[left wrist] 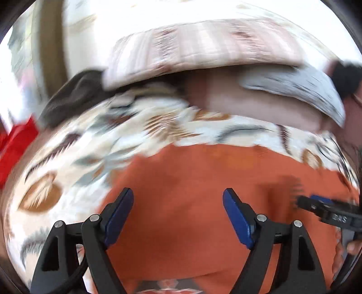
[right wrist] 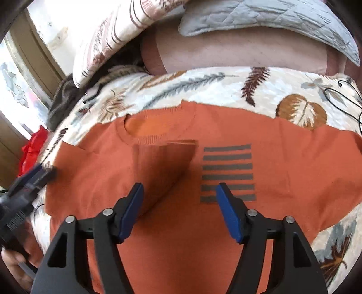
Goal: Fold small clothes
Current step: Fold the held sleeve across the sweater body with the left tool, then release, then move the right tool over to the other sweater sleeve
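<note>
Hovering over the orange T-shirt [right wrist: 203,226], spread flat on the leaf-print bedspread [right wrist: 203,83], our left gripper [left wrist: 178,217] and right gripper [right wrist: 179,210] gape empty; soft, light cloth, we judge, best pinched at hem or sleeve edges.

A T-shirt [right wrist: 181,181] lies spread flat on a leaf-print bedspread [right wrist: 203,88], filling the centre and lower frame of the right wrist view, neckline toward the top. Behind it, at upper frame, a pillow [right wrist: 260,56] sits beneath a quilted cover [right wrist: 282,20], with a second pillow [right wrist: 106,40] at upper left. Crumpled cloth [right wrist: 34,147] lies off the bedspread at left edge.
</note>
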`<move>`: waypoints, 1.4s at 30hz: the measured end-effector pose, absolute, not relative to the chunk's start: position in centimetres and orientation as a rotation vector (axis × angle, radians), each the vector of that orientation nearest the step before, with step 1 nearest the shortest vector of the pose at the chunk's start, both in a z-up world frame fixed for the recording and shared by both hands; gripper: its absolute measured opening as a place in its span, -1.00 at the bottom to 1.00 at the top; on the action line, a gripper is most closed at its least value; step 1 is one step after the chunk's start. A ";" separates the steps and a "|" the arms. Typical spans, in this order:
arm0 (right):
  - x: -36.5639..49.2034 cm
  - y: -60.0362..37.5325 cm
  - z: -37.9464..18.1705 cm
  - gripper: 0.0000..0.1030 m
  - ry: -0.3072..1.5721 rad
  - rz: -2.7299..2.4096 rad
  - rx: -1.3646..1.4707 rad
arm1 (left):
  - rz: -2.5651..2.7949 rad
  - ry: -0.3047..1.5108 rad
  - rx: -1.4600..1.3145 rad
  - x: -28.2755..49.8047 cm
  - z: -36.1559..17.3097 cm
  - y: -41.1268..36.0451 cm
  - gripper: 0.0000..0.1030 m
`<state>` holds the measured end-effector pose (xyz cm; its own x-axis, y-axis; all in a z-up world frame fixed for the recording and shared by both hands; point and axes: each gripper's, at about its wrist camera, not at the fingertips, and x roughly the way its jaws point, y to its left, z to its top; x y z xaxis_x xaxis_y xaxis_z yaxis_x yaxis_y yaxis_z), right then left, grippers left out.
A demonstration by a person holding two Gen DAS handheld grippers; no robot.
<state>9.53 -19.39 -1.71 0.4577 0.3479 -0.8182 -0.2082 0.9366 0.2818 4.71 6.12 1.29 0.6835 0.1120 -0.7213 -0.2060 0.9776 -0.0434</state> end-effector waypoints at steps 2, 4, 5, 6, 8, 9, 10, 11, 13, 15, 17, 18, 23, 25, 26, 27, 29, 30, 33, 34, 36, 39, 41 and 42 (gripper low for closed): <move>10.0 -18.7 -2.6 0.32 1.065 0.355 0.164 | 0.211 0.927 -0.149 5.5 -1.3 8.3 -0.51; 10.4 -17.9 -3.6 0.32 1.095 0.344 0.167 | 0.197 1.046 -0.163 6.1 -3.8 9.0 -0.98; 10.5 -17.6 -3.8 0.32 1.104 0.340 0.174 | 0.192 1.063 -0.173 5.9 -4.4 9.0 -0.98; 10.6 -17.4 -4.0 0.32 1.110 0.330 0.177 | 0.183 1.048 -0.179 5.7 -4.5 8.7 -0.91; 10.9 -17.3 -4.5 0.32 1.125 0.287 0.166 | 0.161 0.988 -0.165 5.2 -3.5 7.8 -0.55; 11.1 -17.3 -4.8 0.32 1.135 0.273 0.167 | 0.136 0.955 -0.156 4.8 -2.8 7.0 -0.23; 11.5 -17.4 -5.5 0.32 1.158 0.260 0.174 | 0.113 0.921 -0.139 4.6 -1.9 6.3 -0.02; 11.8 -17.7 -6.0 0.20 1.176 0.253 0.189 | 0.107 0.889 -0.113 4.3 -1.3 5.6 0.26; 12.2 -18.3 -6.5 -0.12 1.186 0.239 0.210 | 0.099 0.850 -0.069 4.1 -0.5 4.7 0.39; 12.4 -18.6 -6.4 -0.87 1.156 0.258 0.181 | 0.074 0.868 -0.051 4.9 -0.9 3.5 0.40; 12.5 -19.0 -6.0 -0.87 1.133 0.297 0.187 | 0.047 0.902 -0.053 5.5 -1.7 2.8 0.40; 12.5 -19.4 -5.3 -0.87 1.100 0.298 0.172 | 0.041 0.910 -0.050 5.6 -1.9 2.6 0.39; 13.0 -22.8 -1.4 -0.87 0.930 0.196 0.102 | 0.027 0.921 -0.034 6.4 -2.8 1.5 0.39; 13.7 -24.3 -1.8 -0.87 0.935 0.160 0.071 | 0.036 0.944 -0.023 6.9 -3.7 1.3 0.39; 14.1 -24.8 -2.8 -0.86 0.972 0.155 0.045 | 0.043 0.962 -0.014 7.2 -4.2 1.2 0.39; 14.5 -24.9 -3.7 -0.84 1.009 0.154 0.037 | 0.047 0.990 -0.002 7.4 -5.0 1.2 0.39; 14.9 -25.8 -6.2 -0.64 1.105 0.137 0.047 | 0.045 1.010 -0.001 7.2 -5.5 1.4 0.37; 14.7 -26.2 -6.9 -0.48 1.130 0.117 0.056 | 0.040 1.000 -0.010 7.0 -5.3 1.8 0.36; 14.4 -26.8 -5.4 -0.21 1.102 0.066 0.058 | 0.074 0.929 -0.044 6.2 -2.9 4.1 0.37; 14.1 -26.8 -4.6 -0.14 1.080 0.054 0.053 | 0.089 0.917 -0.056 6.2 -2.3 4.8 0.37; 13.2 -26.7 -2.6 0.10 1.015 0.039 0.045 | 0.114 0.905 -0.085 6.2 -1.3 6.5 0.43; 12.3 -25.4 -1.3 0.17 0.964 0.102 0.047 | 0.167 0.902 -0.116 7.2 -0.6 9.3 0.44; 12.2 -24.0 -2.2 0.17 1.000 0.159 0.034 | 0.202 0.931 -0.124 8.7 -0.9 10.9 0.44; 12.4 -23.7 -2.8 0.17 1.017 0.174 0.030 | 0.212 0.936 -0.123 9.6 -1.1 11.3 0.44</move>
